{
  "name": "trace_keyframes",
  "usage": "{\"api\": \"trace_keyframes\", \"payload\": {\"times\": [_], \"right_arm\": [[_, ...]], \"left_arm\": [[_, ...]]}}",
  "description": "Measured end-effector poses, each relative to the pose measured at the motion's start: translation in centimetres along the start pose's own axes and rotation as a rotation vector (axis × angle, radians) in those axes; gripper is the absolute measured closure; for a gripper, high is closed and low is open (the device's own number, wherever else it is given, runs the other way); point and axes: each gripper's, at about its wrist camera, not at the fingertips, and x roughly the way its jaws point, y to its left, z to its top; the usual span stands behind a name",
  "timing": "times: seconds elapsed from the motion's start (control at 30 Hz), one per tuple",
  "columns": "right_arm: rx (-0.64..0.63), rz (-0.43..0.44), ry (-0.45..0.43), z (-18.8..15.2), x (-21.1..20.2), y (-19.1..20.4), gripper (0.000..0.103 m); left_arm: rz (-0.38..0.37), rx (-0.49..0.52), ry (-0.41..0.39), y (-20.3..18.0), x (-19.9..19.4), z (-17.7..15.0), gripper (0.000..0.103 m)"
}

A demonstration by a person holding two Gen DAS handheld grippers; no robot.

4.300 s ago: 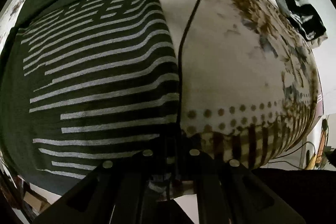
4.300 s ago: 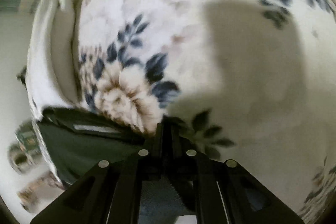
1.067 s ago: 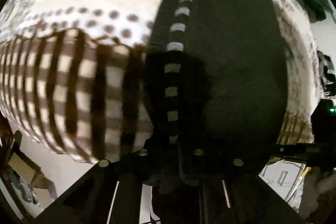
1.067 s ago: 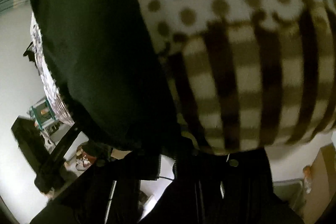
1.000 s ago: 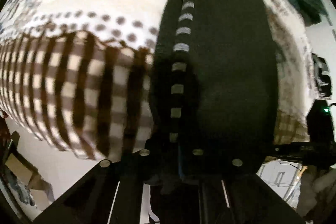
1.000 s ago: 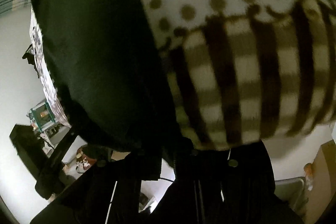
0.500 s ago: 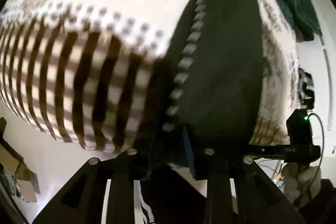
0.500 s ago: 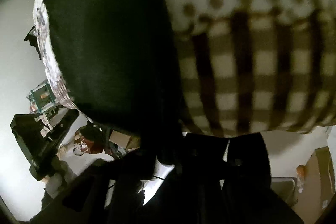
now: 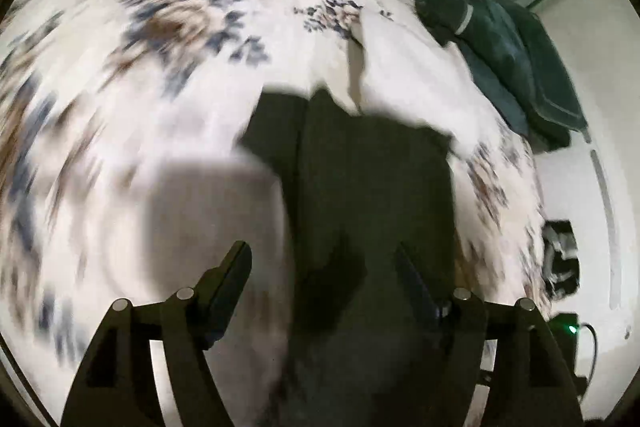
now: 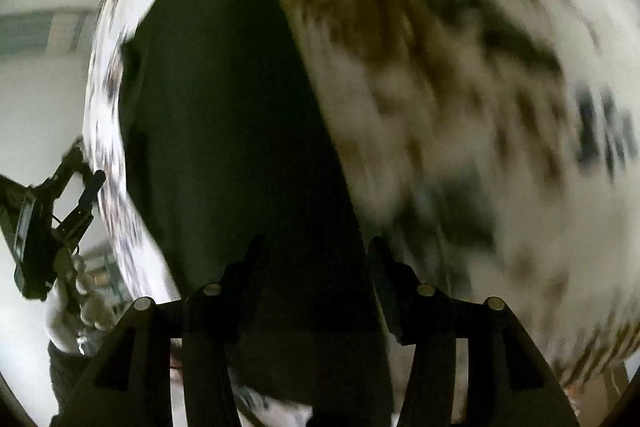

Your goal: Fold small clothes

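A dark folded T-shirt (image 9: 368, 179) lies on the floral bedspread (image 9: 168, 39), its plain dark side up. My left gripper (image 9: 322, 263) is open just above its near end, fingers apart and empty. In the right wrist view the same T-shirt (image 10: 224, 115) runs as a long dark band away from me. My right gripper (image 10: 316, 259) is open over its near end, holding nothing. Both views are blurred by motion.
A dark green garment (image 9: 508, 47) is heaped at the bed's far right edge. A black striped item (image 9: 560, 259) lies near the right edge. The other gripper (image 10: 48, 211) and the hand holding it show off the bed's left side in the right wrist view.
Both grippers have opened and let go of the T-shirt, which now lies folded on the bed. Both cameras have swung up from the bed's checked border toward its floral top.
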Motion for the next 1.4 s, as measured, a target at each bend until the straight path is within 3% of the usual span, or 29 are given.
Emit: {"api": "trace_keyframes", "payload": {"times": [0.1, 0.23, 0.27, 0.3, 0.33, 0.4, 0.47, 0.53, 0.57, 0.6, 0.67, 0.77, 0.83, 0.9, 0.97, 1.0, 1.03, 1.13, 1.2, 1.23, 1.27, 1.3, 1.33, 1.4], "right_arm": [[0.024, -0.018, -0.036, 3.6, 1.4, 1.8, 0.050], [0.057, -0.019, -0.050, 7.5, 1.7, 0.6, 0.050], [0.059, -0.021, -0.048, 8.7, 1.5, -0.1, 0.050], [0.061, -0.024, -0.049, 9.1, 1.9, 0.0, 0.050], [0.061, -0.025, -0.051, 8.9, 2.4, 0.2, 0.050], [0.058, -0.028, -0.047, 10.1, 2.1, -0.7, 0.050], [0.066, -0.025, -0.040, 10.1, 2.9, -0.1, 0.050], [0.071, -0.023, -0.025, 10.6, 3.0, -0.5, 0.050], [0.071, -0.024, -0.020, 11.1, 3.1, -0.4, 0.050], [0.066, -0.025, -0.012, 11.3, 2.9, -0.6, 0.050], [0.062, -0.031, -0.005, 12.0, 3.5, 1.0, 0.050], [0.052, -0.057, -0.032, 12.5, 3.1, 2.7, 0.050], [0.064, -0.036, -0.046, 12.3, 2.4, 2.3, 0.050], [0.079, -0.027, -0.044, 12.3, 2.2, 2.0, 0.050], [0.100, -0.033, -0.049, 12.5, 2.4, 1.4, 0.050], [0.113, -0.020, -0.053, 12.4, 2.3, 1.1, 0.050], [0.121, -0.010, -0.058, 12.1, 2.1, 0.9, 0.050], [0.133, 0.005, -0.071, 10.4, 0.5, -0.6, 0.050], [0.147, 0.023, -0.072, 8.7, -0.5, -1.7, 0.050], [0.152, 0.033, -0.067, 7.6, -1.2, -2.3, 0.050], [0.158, 0.041, -0.058, 6.6, -1.5, -2.7, 0.050], [0.167, 0.052, -0.044, 5.2, -1.9, -3.6, 0.050], [0.172, 0.059, -0.031, 3.7, -2.2, -4.1, 0.050], [0.183, 0.068, 0.000, 1.4, -2.3, -5.1, 0.049]], "left_arm": [[-0.013, 0.024, 0.051, 0.4, 5.2, 5.0, 0.031], [-0.019, 0.077, 0.146, 0.2, 9.9, 7.2, 0.035], [-0.022, 0.115, 0.128, -0.4, 10.0, 7.1, 0.046], [-0.048, 0.150, 0.123, -0.9, 9.7, 7.0, 0.082], [-0.098, 0.156, 0.126, -1.4, 9.2, 7.1, 0.083], [-0.290, 0.107, 0.107, -1.7, 7.2, 7.1, 0.083], [-0.486, 0.004, 0.114, -0.6, 6.0, 7.1, 0.083], [-0.606, -0.150, 0.149, 1.9, 7.3, 7.3, 0.083], [-0.605, -0.234, 0.176, 4.0, 8.8, 7.2, 0.082], [-0.533, -0.272, 0.199, 5.9, 10.2, 7.1, 0.081], [-0.478, -0.301, 0.233, 7.9, 11.6, 7.0, 0.074], [-0.428, -0.225, 0.206, 6.8, 9.8, 7.5, 0.055], [-0.385, -0.187, 0.167, 5.8, 8.3, 7.9, 0.035], [-0.392, -0.136, 0.143, 4.7, 7.6, 8.2, 0.035], [-0.294, -0.042, 0.135, 3.5, 7.9, 8.1, 0.040], [-0.270, -0.008, 0.129, 3.2, 8.5, 8.2, 0.078], [-0.229, 0.020, 0.141, 2.9, 9.5, 8.6, 0.085], [-0.212, 0.046, 0.148, 3.4, 10.2, 8.7, 0.084], [-0.210, 0.034, 0.156, 3.3, 9.6, 8.9, 0.078], [-0.200, 0.033, 0.145, 3.1, 8.8, 8.8, 0.069], [-0.191, 0.045, 0.125, 2.7, 7.5, 8.5, 0.059], [-0.198, 0.050, 0.113, 2.7, 6.6, 8.0, 0.033], [-0.200, 0.054, 0.091, 2.4, 4.7, 6.9, 0.026], [-0.206, 0.055, 0.074, 2.1, 2.7, 5.2, 0.026]]}}
